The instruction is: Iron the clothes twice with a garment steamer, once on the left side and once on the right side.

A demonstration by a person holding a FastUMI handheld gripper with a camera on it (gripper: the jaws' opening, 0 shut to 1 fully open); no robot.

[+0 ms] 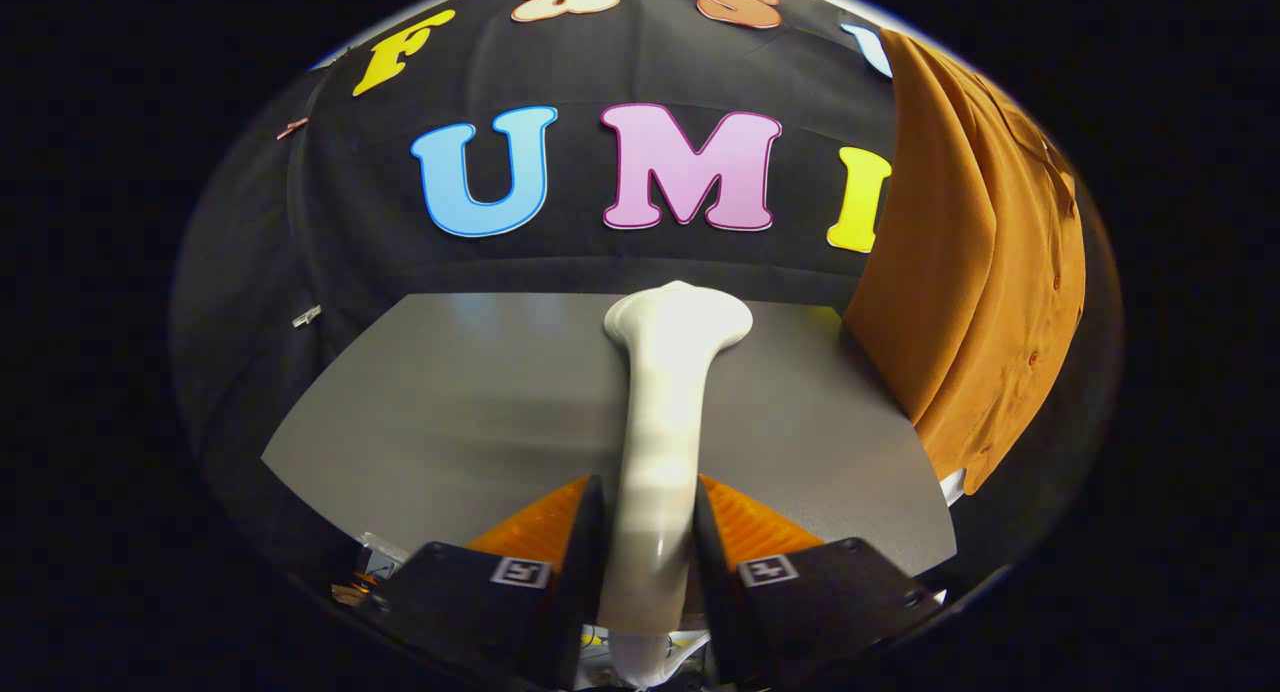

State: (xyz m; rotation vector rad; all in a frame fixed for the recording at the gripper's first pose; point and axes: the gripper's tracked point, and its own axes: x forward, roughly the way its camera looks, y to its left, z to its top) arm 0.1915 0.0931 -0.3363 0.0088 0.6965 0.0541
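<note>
A white garment steamer (665, 422) stands between my fingers, its handle pinched on both sides and its wide head pointing away from me over the grey table (450, 402). My gripper (648, 532) is shut on that handle. An orange-brown shirt (975, 262) with a row of buttons hangs to the right, beyond the fingers and beside the table's right edge. The steamer head is left of the shirt and apart from it.
The grey table top spreads ahead and to the left of the steamer. Black cloth forms the booth's wall behind the table and the shirt. Small clips hold the cloth on the left side.
</note>
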